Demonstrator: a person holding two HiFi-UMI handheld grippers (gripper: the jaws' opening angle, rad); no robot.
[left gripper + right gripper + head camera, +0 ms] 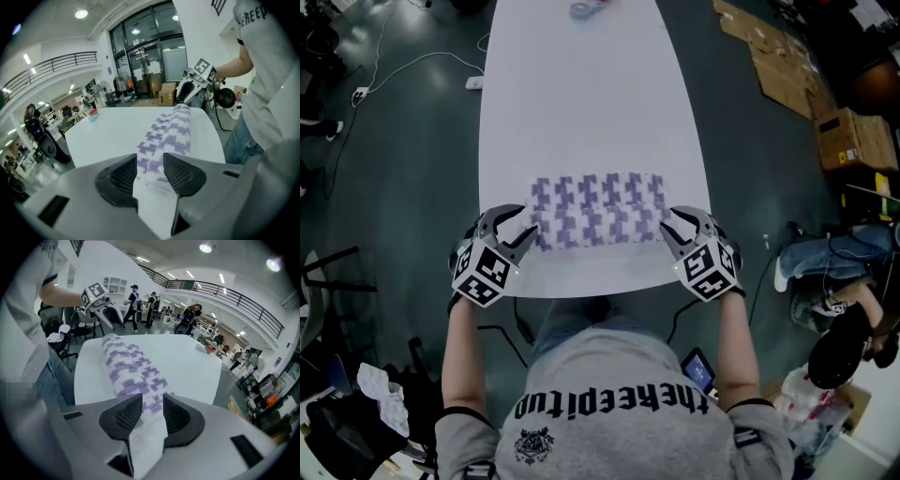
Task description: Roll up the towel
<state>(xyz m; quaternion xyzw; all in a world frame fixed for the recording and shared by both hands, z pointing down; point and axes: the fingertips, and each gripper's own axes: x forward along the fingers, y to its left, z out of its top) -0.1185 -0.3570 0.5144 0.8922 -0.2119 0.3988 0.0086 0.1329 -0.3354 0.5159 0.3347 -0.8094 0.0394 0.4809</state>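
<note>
At the near end of the white table [581,94], I have the purple-and-white patterned towel [595,211] held at both ends. The left gripper [521,227] is clamped on the cloth at the towel's left end and the right gripper [671,225] on its right end. In each gripper view, a white margin of fabric fills the gap between the ribbed pads. The towel lies straight across in front of me, close to the table's near edge. Its long axis runs left to right from one gripper to the other, and its short sides point toward the far end of the table. Neither hand is nearer than the other, since each sits on its own end, level with its partner, with both sets of jaws angled inward and down toward the cloth. Seen along the jaws, the fabric between the two grippers rises in a rounded ridge. I cannot tell whether that is a first turn of the roll or just slack lifted off the table. As I judge it, the coming move depends on that crosswise lie. The roll has to travel away from me, across the short dimension toward the far end, with both ends kept even so the tube does not skew.
</note>
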